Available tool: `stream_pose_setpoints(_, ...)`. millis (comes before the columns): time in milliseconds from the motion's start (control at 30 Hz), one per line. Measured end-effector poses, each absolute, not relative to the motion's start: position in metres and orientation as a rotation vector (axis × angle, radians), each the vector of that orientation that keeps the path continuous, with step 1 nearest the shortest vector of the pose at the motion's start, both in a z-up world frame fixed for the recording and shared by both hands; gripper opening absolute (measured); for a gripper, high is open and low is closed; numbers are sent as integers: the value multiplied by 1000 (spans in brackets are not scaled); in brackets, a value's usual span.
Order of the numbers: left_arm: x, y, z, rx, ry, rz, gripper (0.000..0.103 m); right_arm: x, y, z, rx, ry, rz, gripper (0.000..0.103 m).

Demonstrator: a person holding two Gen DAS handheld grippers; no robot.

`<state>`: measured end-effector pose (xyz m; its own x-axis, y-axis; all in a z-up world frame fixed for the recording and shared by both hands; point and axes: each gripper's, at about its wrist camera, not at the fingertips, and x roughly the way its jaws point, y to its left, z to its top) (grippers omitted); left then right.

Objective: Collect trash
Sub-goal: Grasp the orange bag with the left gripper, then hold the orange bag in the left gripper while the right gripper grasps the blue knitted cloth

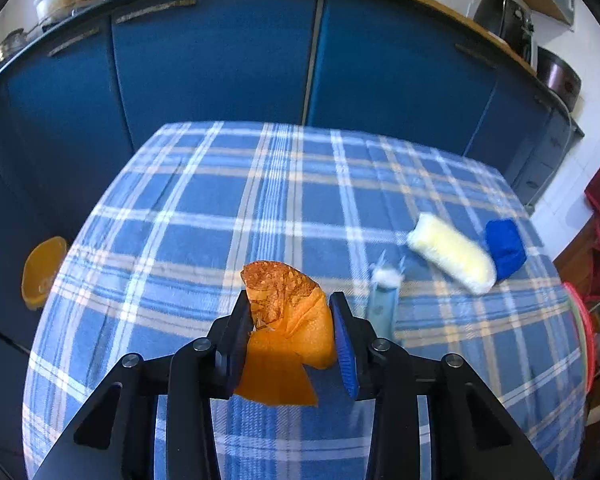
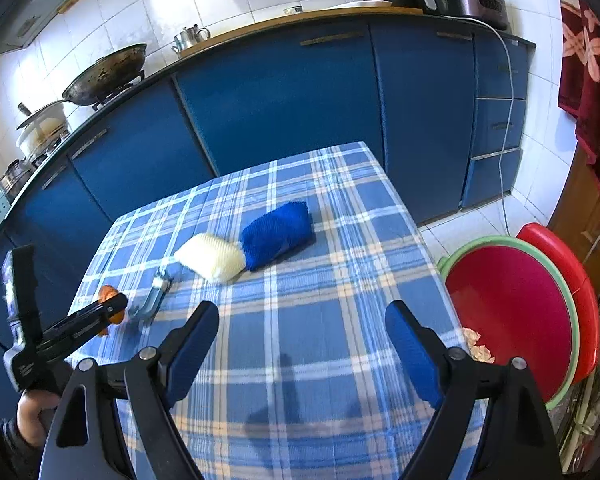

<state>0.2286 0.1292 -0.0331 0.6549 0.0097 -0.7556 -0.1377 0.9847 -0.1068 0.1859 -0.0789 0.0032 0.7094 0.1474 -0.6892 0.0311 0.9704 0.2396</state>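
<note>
Left wrist view: the left gripper [image 1: 292, 320] is closed on a crumpled orange wrapper [image 1: 288, 320]; both blue pads press its sides.
Orange wrapper look: creased, glossy, with a speckled brownish patch at its top and a flat flap hanging below the pads.
Orange wrapper place: between the left fingers, at the near left part of the checked tablecloth [image 1: 204, 216].
Right gripper [image 2: 302, 320]: jaws stand wide apart with nothing between them, over the near middle of the cloth.
Writing: none can be read; the display on the dark cooker [image 2: 474, 0] on the counter is too blurred to tell.
Other things on cloth: 1 pale yellow bundle [image 1: 452, 252] touching 1 blue bundle [image 1: 504, 248], and a small clear packet [image 1: 384, 296] just beside the wrapper.
Bin: a red tub [image 2: 512, 312] with a green rim stands beside the table's right edge, with some pale scraps at its near wall.
Person: a hand [image 2: 34, 412] grips the left tool's handle.
</note>
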Motion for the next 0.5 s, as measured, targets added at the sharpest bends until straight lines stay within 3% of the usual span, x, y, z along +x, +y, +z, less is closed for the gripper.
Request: stream_pose_setpoints(500,237,130,-33,-159,799,147,39,257,-66,-24,336,837,-6,88)
